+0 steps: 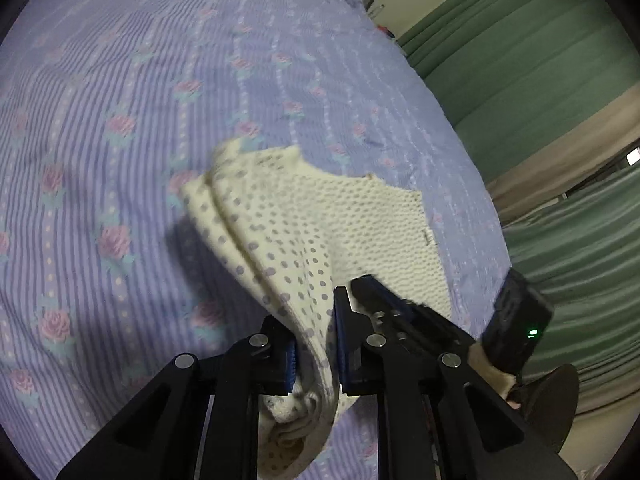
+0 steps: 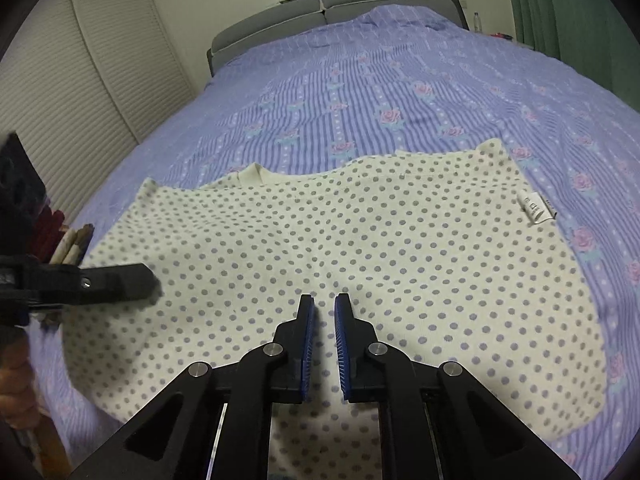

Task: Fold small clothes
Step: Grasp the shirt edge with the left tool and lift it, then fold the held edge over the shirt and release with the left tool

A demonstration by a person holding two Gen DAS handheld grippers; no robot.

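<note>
Cream polka-dot garment [image 2: 340,248] lies on the bed [image 2: 400,80], mostly spread flat, care label [image 2: 536,208] at its right edge. Your left gripper [image 1: 316,332] is clamped on a bunched edge, lifting it off the bedspread. Your right gripper [image 2: 324,332] sits low over the near hem; fingers nearly together with cloth between them, but I cannot tell if it truly grips. Risk: the left's thick bunch could slip or drag the garment askew if you pull unevenly, giving a crooked fold.
</note>
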